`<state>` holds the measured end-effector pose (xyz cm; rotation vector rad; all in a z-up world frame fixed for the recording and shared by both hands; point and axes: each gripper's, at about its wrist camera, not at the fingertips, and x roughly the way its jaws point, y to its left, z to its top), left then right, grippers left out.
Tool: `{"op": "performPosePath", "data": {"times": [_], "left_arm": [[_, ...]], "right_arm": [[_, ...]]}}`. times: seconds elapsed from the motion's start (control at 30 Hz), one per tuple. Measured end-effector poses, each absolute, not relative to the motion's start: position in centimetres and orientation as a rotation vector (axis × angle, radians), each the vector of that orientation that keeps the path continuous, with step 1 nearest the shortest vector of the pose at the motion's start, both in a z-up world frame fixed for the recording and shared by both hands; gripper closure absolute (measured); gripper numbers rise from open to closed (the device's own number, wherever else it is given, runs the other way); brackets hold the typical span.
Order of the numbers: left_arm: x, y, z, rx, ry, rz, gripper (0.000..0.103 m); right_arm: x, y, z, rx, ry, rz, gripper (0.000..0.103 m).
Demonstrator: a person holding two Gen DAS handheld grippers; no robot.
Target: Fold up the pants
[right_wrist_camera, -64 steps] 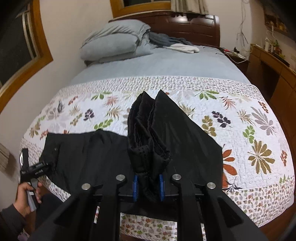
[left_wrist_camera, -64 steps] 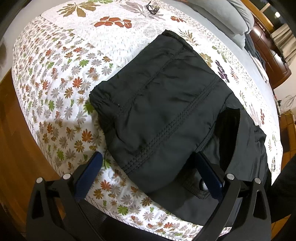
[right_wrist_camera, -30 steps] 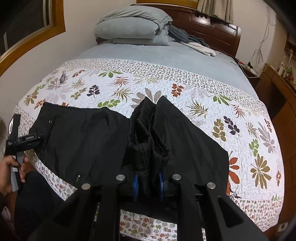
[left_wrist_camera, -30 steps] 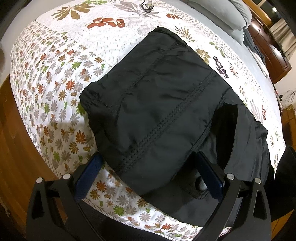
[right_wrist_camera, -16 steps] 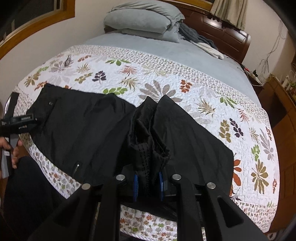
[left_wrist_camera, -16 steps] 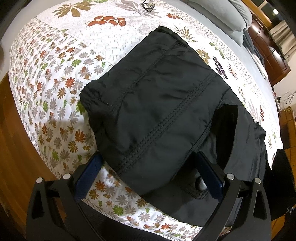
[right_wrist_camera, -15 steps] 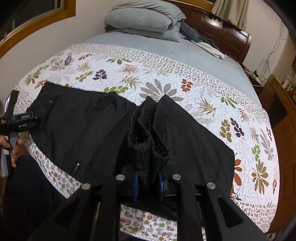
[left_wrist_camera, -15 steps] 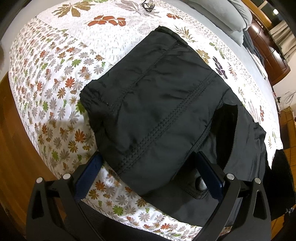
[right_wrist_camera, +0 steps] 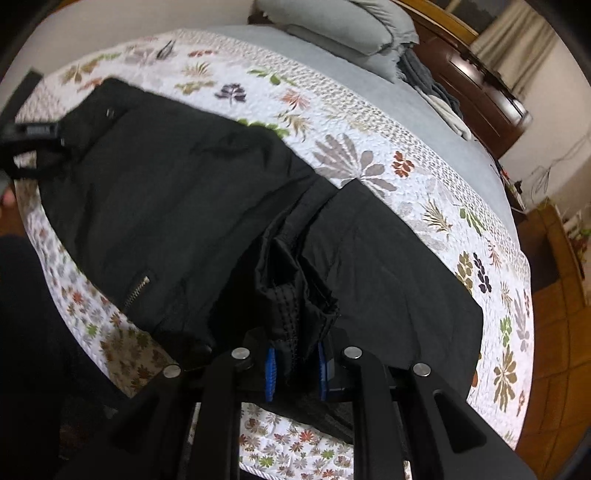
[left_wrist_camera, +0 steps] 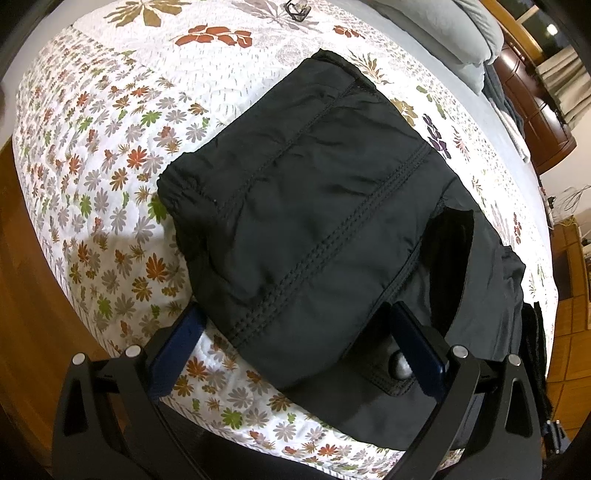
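Note:
Black pants point(left_wrist_camera: 314, 206) lie on the floral quilt point(left_wrist_camera: 110, 147) near the bed's foot edge. My left gripper point(left_wrist_camera: 299, 343) stands wide open over the waist end; its right blue finger point(left_wrist_camera: 417, 343) sits beside the metal button point(left_wrist_camera: 400, 369). In the right wrist view the pants point(right_wrist_camera: 166, 192) stretch across the quilt point(right_wrist_camera: 369, 155), with a zip pocket point(right_wrist_camera: 136, 288) on the near side. My right gripper point(right_wrist_camera: 295, 373) is shut on the bunched leg ends, held just above the spread cloth. The left gripper point(right_wrist_camera: 33, 133) shows blurred at the far left.
Grey pillows point(right_wrist_camera: 343, 26) and a dark wooden headboard point(right_wrist_camera: 476, 81) are at the far end. Glasses point(left_wrist_camera: 297, 9) lie on the quilt beyond the pants. Wooden floor point(left_wrist_camera: 29, 295) runs beside the bed, and a person's dark-clothed leg point(right_wrist_camera: 33, 350) is close at the left.
My right gripper has sunk and rolled while holding the leg ends, bringing them lower over the spread pants. The left gripper has barely shifted and remains open.

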<state>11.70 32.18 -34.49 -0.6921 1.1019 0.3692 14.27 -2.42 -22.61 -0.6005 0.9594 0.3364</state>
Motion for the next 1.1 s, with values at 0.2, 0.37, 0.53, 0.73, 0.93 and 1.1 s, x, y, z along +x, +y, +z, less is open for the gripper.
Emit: {"op": "performPosePath", "data": {"times": [0.2, 0.37, 0.53, 0.73, 0.93, 1.1], "left_arm": [[11.5, 32.5, -34.7, -0.706, 1.102, 0.359, 0.004], [11.4, 32.7, -34.8, -0.712, 1.102, 0.355, 0.004], [11.5, 32.8, -34.8, -0.715, 1.108, 0.354, 0.004], [11.7, 32.8, -34.9, -0.713, 1.112, 0.351, 0.004], [11.7, 32.9, -34.9, -0.716, 1.111, 0.347, 0.004], [11.8, 32.8, -34.9, -0.714, 1.112, 0.348, 0.004]], "right_arm": [[13.9, -1.0, -25.1, -0.683, 0.963, 0.332, 0.086], [13.8, -0.7, -26.3, -0.708, 0.975, 0.343, 0.079], [13.6, -0.8, -26.2, -0.700, 0.983, 0.387, 0.066], [13.0, -1.5, -23.0, -0.623, 1.018, 0.478, 0.060], [12.9, -2.2, -18.9, -0.594, 0.953, 0.486, 0.055], [14.7, -3.5, -18.6, -0.565, 0.948, 0.424, 0.053]]}}
